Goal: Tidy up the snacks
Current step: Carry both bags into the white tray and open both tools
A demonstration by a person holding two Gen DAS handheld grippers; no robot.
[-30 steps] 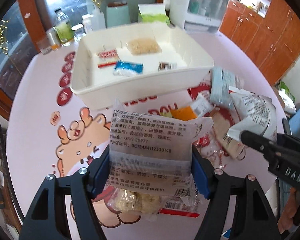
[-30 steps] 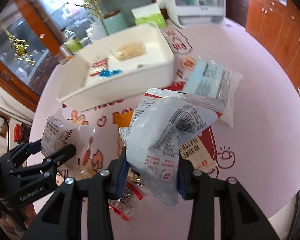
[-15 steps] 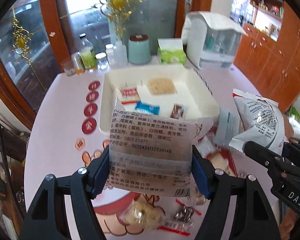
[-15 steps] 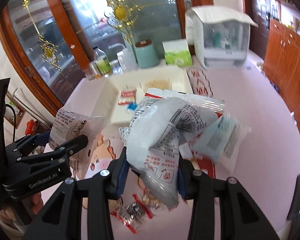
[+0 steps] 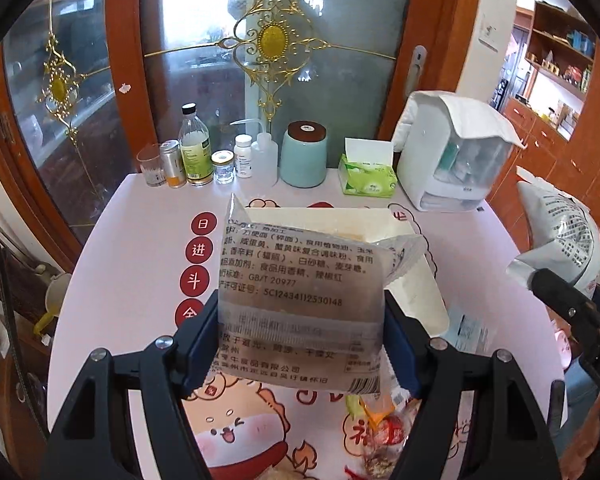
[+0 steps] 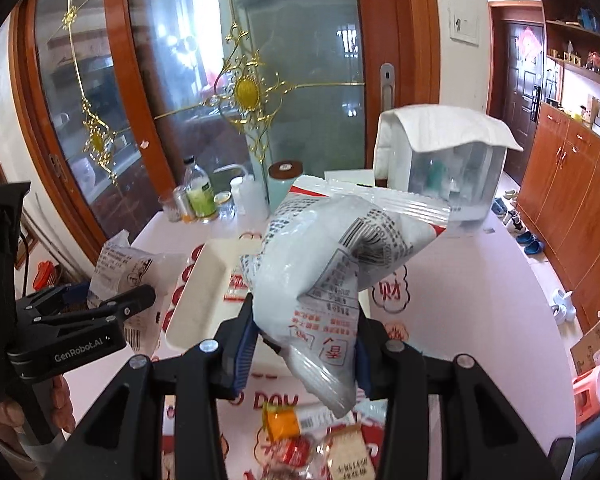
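Mid-carry: a clear packet [image 5: 300, 304] is clamped in the left gripper [image 5: 300, 344], a white bag [image 6: 324, 280] in the right gripper [image 6: 304, 344]; lowering into the tray [image 6: 204, 280], frame centre, is likely next.

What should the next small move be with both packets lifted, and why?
Probably carry the left gripper forward and down over the white tray. It is shut on the clear snack packet, held above the table, and the tray lies just ahead. The right gripper likewise holds the white snack bag.
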